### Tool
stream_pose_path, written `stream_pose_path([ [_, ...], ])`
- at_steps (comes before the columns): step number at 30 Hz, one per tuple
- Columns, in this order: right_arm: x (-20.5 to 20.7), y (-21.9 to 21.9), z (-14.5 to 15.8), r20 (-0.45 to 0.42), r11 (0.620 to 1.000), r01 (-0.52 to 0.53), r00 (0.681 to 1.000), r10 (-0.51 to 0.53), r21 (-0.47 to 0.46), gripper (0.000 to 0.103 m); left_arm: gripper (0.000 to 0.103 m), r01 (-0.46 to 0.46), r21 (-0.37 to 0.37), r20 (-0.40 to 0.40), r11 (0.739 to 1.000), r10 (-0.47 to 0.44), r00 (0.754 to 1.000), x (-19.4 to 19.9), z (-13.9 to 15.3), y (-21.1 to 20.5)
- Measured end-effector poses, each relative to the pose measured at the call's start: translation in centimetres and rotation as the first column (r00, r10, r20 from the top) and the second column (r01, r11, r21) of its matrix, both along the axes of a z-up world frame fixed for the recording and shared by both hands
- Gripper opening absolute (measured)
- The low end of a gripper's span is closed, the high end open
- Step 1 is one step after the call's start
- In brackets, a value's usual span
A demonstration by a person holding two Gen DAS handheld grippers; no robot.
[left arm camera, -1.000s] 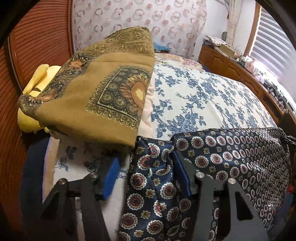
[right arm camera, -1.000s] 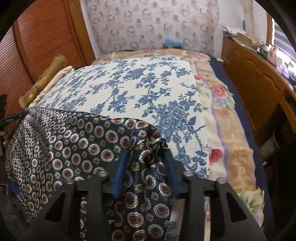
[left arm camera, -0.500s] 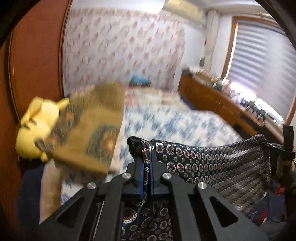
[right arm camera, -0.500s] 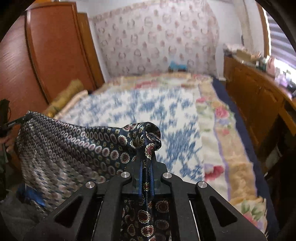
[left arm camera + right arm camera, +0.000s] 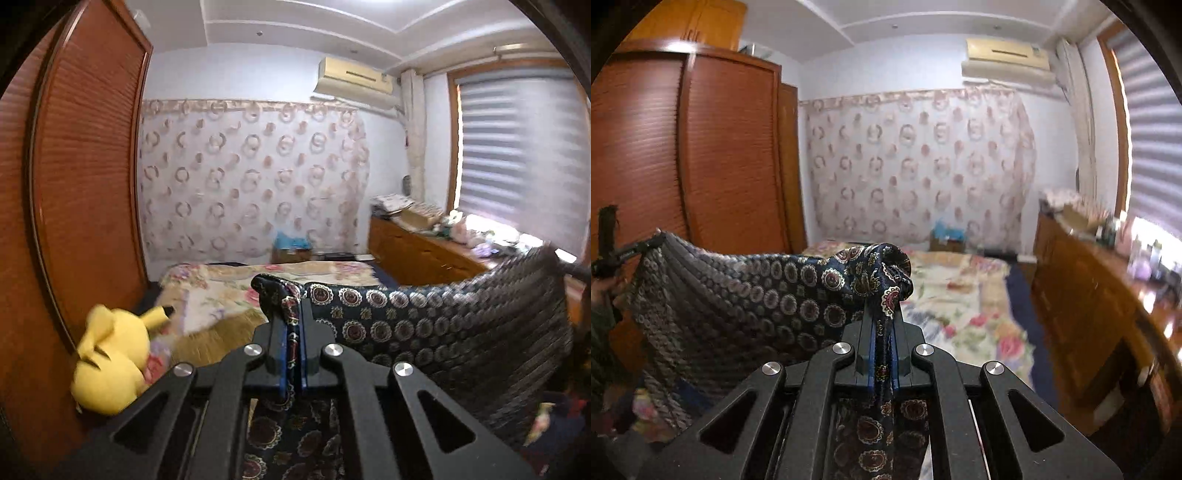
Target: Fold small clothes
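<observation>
A dark blue scarf with round medallion print (image 5: pixel 424 332) hangs stretched in the air between my two grippers, above the bed. My left gripper (image 5: pixel 293 332) is shut on its left corner, which bunches above the blue pads. My right gripper (image 5: pixel 882 325) is shut on the right corner, which bunches into a knot-like fold (image 5: pixel 882 266). In the right wrist view the scarf (image 5: pixel 738 295) spans left to the other gripper (image 5: pixel 613 254). In the left wrist view the far corner reaches the right gripper (image 5: pixel 569 267).
The bed (image 5: pixel 229 284) with a floral quilt lies below and ahead. A yellow plush toy (image 5: pixel 110 362) sits at its left edge by the wooden wardrobe (image 5: pixel 85 184). A wooden dresser (image 5: pixel 1089 295) with clutter runs along the right under the window.
Both grippers closed on the scarf's corners and lifted it off the bed; the views tilted up from the quilt to the room. The scarf now hangs taut between them.
</observation>
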State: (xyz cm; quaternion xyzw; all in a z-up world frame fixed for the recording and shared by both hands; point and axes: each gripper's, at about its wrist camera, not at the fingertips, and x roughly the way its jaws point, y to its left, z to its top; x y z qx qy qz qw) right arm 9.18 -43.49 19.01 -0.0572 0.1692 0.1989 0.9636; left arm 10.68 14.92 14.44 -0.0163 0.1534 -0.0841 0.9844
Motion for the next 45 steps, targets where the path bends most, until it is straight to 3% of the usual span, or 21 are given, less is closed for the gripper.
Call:
stream_pose_path([
  [4,9.1,2.3,-0.9,-0.05,0.991,0.08,0.995,-0.086,-0.109,0.003,0.009,-0.024,0.057,-0.038,0.998,0.026,0.999,7.6,-1.3,-0.8],
  [7,16.6,2.9,-5.0,-0.125,0.974,0.144,0.978,-0.166,-0.173,0.005,0.01,0.009,0.093,-0.132,0.996,0.004,0.991,13.4,-4.6,-1.3],
  [8,18.9,2.9,-6.9,-0.169,0.968,0.162,0.966,-0.195,-0.19,0.006,0.014,0.017,0.095,-0.184,0.995,0.001,0.983,15.3,-6.3,-1.3],
  [10,22.3,2.8,-10.9,-0.239,0.951,0.206,0.935,-0.26,-0.23,0.017,0.023,0.03,0.094,-0.236,0.995,-0.007,0.972,16.8,-8.6,-1.1],
  [13,24.2,1.8,-15.2,-0.329,0.951,0.227,0.9,-0.287,-0.21,0.018,0.035,0.069,0.077,-0.268,0.995,-0.046,0.962,15.7,-10.8,-1.9],
  [14,24.2,1.5,-16.3,-0.345,0.954,0.22,0.896,-0.281,-0.205,0.018,0.038,0.092,0.076,-0.284,0.993,-0.067,0.956,15.2,-11.7,-2.0],
  [16,23.7,0.9,-17.8,-0.353,0.954,0.208,0.894,-0.275,-0.216,0.032,0.039,0.127,0.082,-0.312,0.989,-0.095,0.945,14.1,-12.5,-3.2],
  [17,23.0,0.6,-18.4,-0.357,0.953,0.206,0.892,-0.276,-0.221,0.035,0.041,0.142,0.086,-0.333,0.986,-0.106,0.937,13.7,-13.0,-3.7],
  [23,18.2,-0.8,-19.3,-0.395,0.966,0.174,0.888,-0.237,-0.189,0.038,0.055,0.2,0.062,-0.391,0.978,-0.16,0.906,9.6,-16.1,-6.1],
  [28,14.5,-1.9,-21.2,-0.438,0.98,0.121,0.881,-0.179,-0.158,0.042,0.057,0.249,0.06,-0.433,0.967,-0.2,0.879,7.1,-18.3,-8.9],
  [37,12.7,-5.4,-24.4,-0.511,0.974,0.199,0.829,-0.228,-0.112,0.047,0.057,0.295,0.054,-0.528,0.954,-0.224,0.819,6.4,-22.1,-13.5],
  [41,12.5,-5.8,-24.7,-0.539,0.976,0.209,0.816,-0.212,-0.066,0.047,0.057,0.295,0.067,-0.55,0.953,-0.212,0.808,6.6,-23.5,-14.4],
  [45,12.5,-5.2,-24.9,-0.556,0.977,0.21,0.809,-0.194,-0.035,0.047,0.057,0.288,0.099,-0.53,0.953,-0.195,0.825,6.4,-23.7,-14.9],
])
